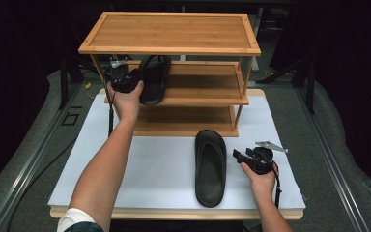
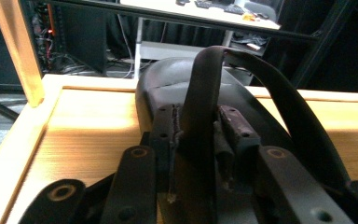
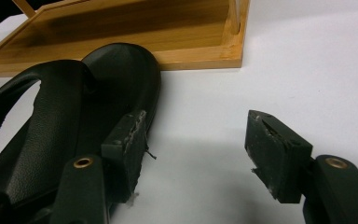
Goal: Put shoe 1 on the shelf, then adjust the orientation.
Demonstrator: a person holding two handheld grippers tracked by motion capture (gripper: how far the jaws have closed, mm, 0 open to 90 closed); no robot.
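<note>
Left gripper (image 1: 131, 83) pinched 1 slipper's strap (image 2: 205, 93) over the middle shelf (image 1: 198, 87). Right gripper (image 3: 193, 154), jaws spread, sat right of the second slipper (image 1: 210, 166), lying lengthwise toward the rack.

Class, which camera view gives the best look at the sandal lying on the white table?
The high view: it shows the whole sandal on the white table, in front of the wooden rack and beside the right gripper. The right gripper view shows part of it, cut off at the frame's edge, by that gripper's open jaws.
</note>
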